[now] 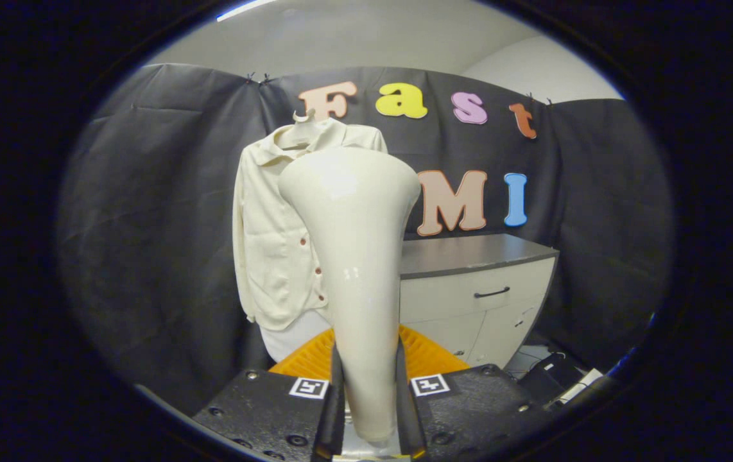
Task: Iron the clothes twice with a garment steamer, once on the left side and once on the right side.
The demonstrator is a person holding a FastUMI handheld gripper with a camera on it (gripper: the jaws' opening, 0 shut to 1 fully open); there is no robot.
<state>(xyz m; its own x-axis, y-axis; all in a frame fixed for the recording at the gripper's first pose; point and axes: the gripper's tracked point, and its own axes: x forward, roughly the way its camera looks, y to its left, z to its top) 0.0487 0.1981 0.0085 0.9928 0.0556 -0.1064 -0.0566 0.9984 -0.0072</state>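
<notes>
Tongs [366,391] grip the garment steamer [357,256] by its narrow handle, both fingers pressed to its sides, its wide head rising upright ahead of them; beyond it the black cloth wall [148,212] spans the booth; a cream buttoned shirt [270,244] hangs on a hanger [302,125] against that wall, just behind the steamer's head and partly covered by it; beside the shirt stands a white cabinet [475,301] with a grey tabletop [469,250]; an orange ribbed thing [312,359] shows low behind the fingers.

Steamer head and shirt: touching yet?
Cannot tell. In the gripper view the steamer, clamped between the gripper's fingers, overlaps the hanging shirt, hiding any gap or contact.
</notes>
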